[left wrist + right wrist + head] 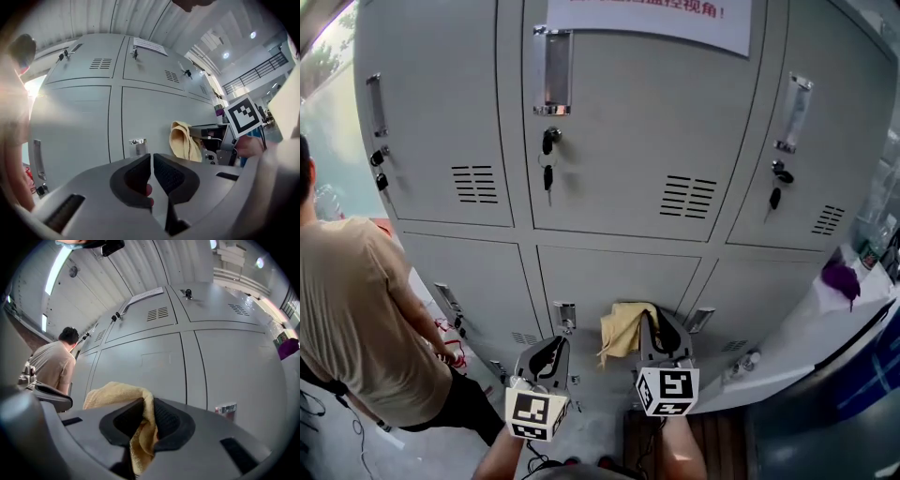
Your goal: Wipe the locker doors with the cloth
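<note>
A bank of grey locker doors fills the head view, upper row above a lower row. My right gripper is shut on a yellow cloth, which hangs against the lower middle door. In the right gripper view the yellow cloth bunches out to the left of the jaws and runs down between them. My left gripper is shut with nothing in it, low and to the left of the cloth. From the left gripper view, the cloth and the right gripper's marker cube appear at the right.
A person in a beige shirt stands close at the left, by the lower left locker. Keys hang from the upper doors' locks. A paper notice is stuck at the top. A white ledge with a purple object lies to the right.
</note>
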Available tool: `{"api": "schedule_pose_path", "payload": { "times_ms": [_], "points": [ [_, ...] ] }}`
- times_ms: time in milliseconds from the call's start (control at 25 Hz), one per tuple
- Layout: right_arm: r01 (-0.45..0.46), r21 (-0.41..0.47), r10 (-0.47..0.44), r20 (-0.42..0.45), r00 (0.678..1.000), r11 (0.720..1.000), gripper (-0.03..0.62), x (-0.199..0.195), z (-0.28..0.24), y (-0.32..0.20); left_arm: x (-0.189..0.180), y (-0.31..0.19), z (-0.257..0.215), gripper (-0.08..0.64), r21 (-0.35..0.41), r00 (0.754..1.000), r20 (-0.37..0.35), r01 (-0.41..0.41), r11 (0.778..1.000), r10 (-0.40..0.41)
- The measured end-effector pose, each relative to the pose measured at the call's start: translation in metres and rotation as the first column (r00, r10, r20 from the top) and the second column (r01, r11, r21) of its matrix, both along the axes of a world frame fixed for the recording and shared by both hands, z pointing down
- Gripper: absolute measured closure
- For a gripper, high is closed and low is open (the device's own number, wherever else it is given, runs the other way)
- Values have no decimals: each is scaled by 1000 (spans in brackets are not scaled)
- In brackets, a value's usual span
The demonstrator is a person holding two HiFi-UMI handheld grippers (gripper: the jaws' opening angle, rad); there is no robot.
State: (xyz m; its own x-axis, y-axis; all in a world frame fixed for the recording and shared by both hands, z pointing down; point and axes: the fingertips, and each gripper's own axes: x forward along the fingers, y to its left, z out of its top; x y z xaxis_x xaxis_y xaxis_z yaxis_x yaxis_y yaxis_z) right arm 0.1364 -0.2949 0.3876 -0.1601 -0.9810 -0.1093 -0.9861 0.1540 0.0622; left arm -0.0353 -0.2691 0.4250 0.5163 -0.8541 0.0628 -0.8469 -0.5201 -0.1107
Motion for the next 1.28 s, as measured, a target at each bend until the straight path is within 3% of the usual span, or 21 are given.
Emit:
{"api": "schedule_pose_path", "payload": {
  "times_ms": [640,960,1280],
  "points": [
    [-95,-7,95,-1,995,995,517,52,4,10,25,1,3,520,0,999,4,-45,999,45],
    [-87,-8,87,-12,996,996,518,49,2,14,24,2,4,520,-1,999,6,-43,999,43],
    [-25,49,26,-17,1000,998,518,26,-9,43,18,6,7,520,-14,1000,10,-28,1000,29]
  ]
}}
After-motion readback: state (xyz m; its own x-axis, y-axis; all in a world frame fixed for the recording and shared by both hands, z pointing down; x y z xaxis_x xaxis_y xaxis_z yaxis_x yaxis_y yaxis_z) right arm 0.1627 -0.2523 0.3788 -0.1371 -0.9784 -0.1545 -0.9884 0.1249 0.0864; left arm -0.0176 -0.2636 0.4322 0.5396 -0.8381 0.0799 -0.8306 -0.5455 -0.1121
